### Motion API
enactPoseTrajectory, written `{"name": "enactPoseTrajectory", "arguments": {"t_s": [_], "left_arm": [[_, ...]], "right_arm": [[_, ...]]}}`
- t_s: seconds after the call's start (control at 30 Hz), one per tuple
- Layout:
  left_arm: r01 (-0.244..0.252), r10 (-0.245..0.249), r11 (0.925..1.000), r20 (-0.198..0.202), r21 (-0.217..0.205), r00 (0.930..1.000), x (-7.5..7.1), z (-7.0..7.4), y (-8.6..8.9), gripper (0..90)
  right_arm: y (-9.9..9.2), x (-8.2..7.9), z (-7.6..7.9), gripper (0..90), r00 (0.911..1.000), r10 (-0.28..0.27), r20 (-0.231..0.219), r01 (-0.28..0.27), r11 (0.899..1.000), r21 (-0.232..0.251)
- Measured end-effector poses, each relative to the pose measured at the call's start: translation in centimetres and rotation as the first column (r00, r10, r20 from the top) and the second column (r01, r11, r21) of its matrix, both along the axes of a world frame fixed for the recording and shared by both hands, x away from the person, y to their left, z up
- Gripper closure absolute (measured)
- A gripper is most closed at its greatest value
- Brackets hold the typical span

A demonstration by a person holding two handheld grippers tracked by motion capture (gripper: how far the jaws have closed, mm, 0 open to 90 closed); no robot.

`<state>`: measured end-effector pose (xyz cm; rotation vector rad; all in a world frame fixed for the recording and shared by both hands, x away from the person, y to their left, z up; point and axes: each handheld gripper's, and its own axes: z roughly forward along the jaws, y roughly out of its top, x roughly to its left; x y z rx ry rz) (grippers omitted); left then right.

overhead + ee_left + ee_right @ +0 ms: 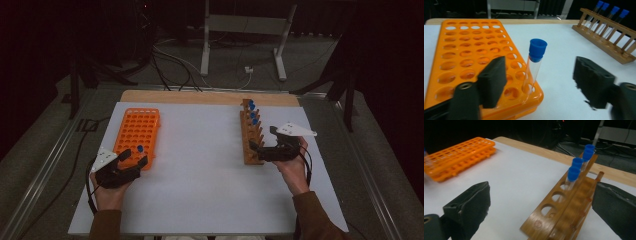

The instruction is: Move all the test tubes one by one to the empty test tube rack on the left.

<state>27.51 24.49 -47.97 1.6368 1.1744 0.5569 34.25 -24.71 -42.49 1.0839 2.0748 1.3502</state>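
orange rack (pixel 471 57): one blue-capped tube (pixel 534 65) stands in a hole at its near corner, leaning a little; other holes bare.
wooden rack (pixel 564 205): blue-capped tubes (pixel 573 176) at its far end, near holes bare.
left claw (pixel 540 82): jaws apart, gripping nothing; the tube stands between them, touching neither pad.
right claw (pixel 541 202): wide open around the wooden rack's near end, holding nothing.
bench (pixel 200 165): white top, bare between the racks; orange rack near the left edge.
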Motion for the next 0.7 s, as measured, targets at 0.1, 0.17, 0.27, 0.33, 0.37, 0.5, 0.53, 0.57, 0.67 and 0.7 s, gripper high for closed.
{"name": "enactPoseTrajectory", "arguments": {"t_s": [0.1,0.17,0.27,0.33,0.37,0.5,0.53,0.57,0.67,0.7], "left_arm": [[-0.017,0.017,0.9998,0.007,-0.004,0.9998,-0.1,0.0,0.3,18.0],[-0.021,0.021,0.9996,0.015,-0.02,0.9997,-0.1,0.0,0.4,16.0],[-0.028,0.028,0.9996,0.013,-0.01,0.9995,0.0,0.0,0.3,3.5],[-0.031,0.031,0.9994,0.017,-0.014,0.9994,-0.1,0.0,0.3,1.7],[-0.032,0.032,0.9993,0.019,-0.016,0.9993,-0.1,0.0,0.3,1.2],[-0.029,0.029,0.9995,0.02,-0.008,0.9994,-0.1,-0.1,0.2,1.2],[-0.028,0.028,0.9996,0.019,-0.006,0.9994,-0.1,-0.1,0.2,1.2],[-0.027,0.027,0.9996,0.018,-0.003,0.9995,-0.1,-0.1,0.2,1.2],[-0.022,0.022,0.9998,0.02,-0.001,0.9996,-0.1,-0.1,0.0,1.2],[-0.02,0.02,0.9998,0.022,-0.002,0.9996,-0.1,0.0,-0.1,1.2]], "right_arm": [[0.2,1.0,0.3,5.7,0.9999,-0.009,-0.007,0.009,1.0,-0.011],[0.3,1.8,0.4,8.4,0.9997,-0.019,-0.015,0.019,1.0,-0.017],[0.5,3.1,0.2,13.8,0.9987,-0.039,-0.032,0.038,0.999,-0.02],[0.7,4.0,-0.1,16.7,0.9975,-0.053,-0.048,0.052,0.998,-0.025],[0.7,4.4,-0.3,20.1,0.9967,-0.061,-0.053,0.06,0.998,-0.027],[1.1,5.6,-1.1,35.0,0.9932,-0.085,-0.079,0.083,0.996,-0.029],[1.1,5.8,-1.3,39.5,0.9919,-0.096,-0.084,0.093,0.995,-0.034],[1.2,6.0,-1.5,44.0,0.9901,-0.106,-0.092,0.102,0.994,-0.04],[1.3,6.6,-2.2,52.5,0.986,-0.122,-0.114,0.116,0.991,-0.059],[1.4,6.8,-2.3,56.3,0.9841,-0.133,-0.118,0.125,0.99,-0.068]]}}
